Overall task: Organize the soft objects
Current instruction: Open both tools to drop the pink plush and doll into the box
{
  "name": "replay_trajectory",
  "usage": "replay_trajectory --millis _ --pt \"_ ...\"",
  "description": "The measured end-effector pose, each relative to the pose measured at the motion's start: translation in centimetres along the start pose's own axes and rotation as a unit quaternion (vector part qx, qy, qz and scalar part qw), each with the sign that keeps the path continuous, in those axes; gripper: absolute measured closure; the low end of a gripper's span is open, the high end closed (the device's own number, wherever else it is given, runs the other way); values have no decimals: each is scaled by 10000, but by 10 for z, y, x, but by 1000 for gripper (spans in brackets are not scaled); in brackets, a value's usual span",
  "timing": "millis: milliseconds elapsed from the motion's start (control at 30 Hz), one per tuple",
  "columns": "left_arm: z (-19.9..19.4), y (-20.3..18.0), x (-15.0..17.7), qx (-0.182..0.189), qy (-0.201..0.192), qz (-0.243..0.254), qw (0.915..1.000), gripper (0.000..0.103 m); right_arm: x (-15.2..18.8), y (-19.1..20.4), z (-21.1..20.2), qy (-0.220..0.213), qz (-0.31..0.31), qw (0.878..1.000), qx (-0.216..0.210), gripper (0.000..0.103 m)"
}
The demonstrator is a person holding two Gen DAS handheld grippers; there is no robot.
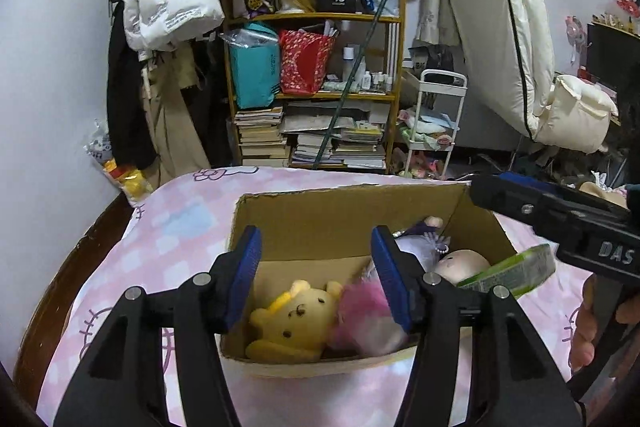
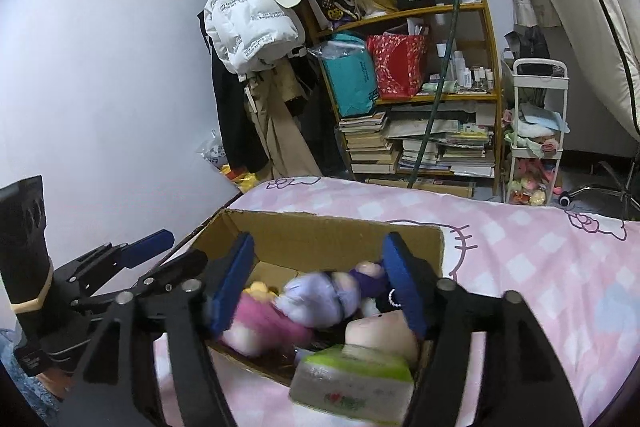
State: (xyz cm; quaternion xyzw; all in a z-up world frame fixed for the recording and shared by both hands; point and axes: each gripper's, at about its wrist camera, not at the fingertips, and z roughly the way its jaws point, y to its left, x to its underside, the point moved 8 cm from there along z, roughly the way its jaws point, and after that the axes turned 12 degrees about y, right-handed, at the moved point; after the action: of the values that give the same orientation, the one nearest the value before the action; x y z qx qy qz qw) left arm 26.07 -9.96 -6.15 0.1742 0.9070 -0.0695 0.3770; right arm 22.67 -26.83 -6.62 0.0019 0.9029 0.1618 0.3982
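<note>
Cardboard box [image 1: 344, 215] standing open on pink checked bedcover [image 1: 180, 227]. Inside box: yellow bear plush [image 1: 294, 319] at near left, blurred pink plush [image 1: 364, 315] beside it, purple doll [image 2: 320, 297] and pale round head [image 2: 380, 335] toward right. Left gripper [image 1: 320, 279] poised above box, jaws spread, pink plush below and between them, not pinched. Right gripper [image 2: 320, 283] likewise spread; green-labelled packet [image 2: 354, 383] blurred at box's near right rim, untouched by pads.

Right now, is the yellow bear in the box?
In. The yellow bear lies inside the open box, beside a pink toy.
</note>
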Motion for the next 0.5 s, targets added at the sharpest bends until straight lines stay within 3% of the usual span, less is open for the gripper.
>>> replay_trajectory --millis 67,100,133,200,333,500 --pt "-5 2 3 -64 22 -17 10000 46 -1 2 -7 -62 -63 9999 66 21" --pt "-8 4 4 -110 22 -26 9999 40 -1 3 -11 -91 -87 9999 93 17" --pt "-14 6 5 -185 3 -73 9998 25 -2 4 -15 -117 -106 9998 118 14" --pt "-27 10 5 -285 -176 -199 9992 14 -1 4 -26 -225 -104 9994 231 0" --pt "-58 16 5 -406 -370 -320 9980 5 0 4 -47 -323 -40 9989 331 0" --pt "-102 20 9 -543 -574 -294 9964 2 -2 11 -83 -456 -219 9973 530 0"
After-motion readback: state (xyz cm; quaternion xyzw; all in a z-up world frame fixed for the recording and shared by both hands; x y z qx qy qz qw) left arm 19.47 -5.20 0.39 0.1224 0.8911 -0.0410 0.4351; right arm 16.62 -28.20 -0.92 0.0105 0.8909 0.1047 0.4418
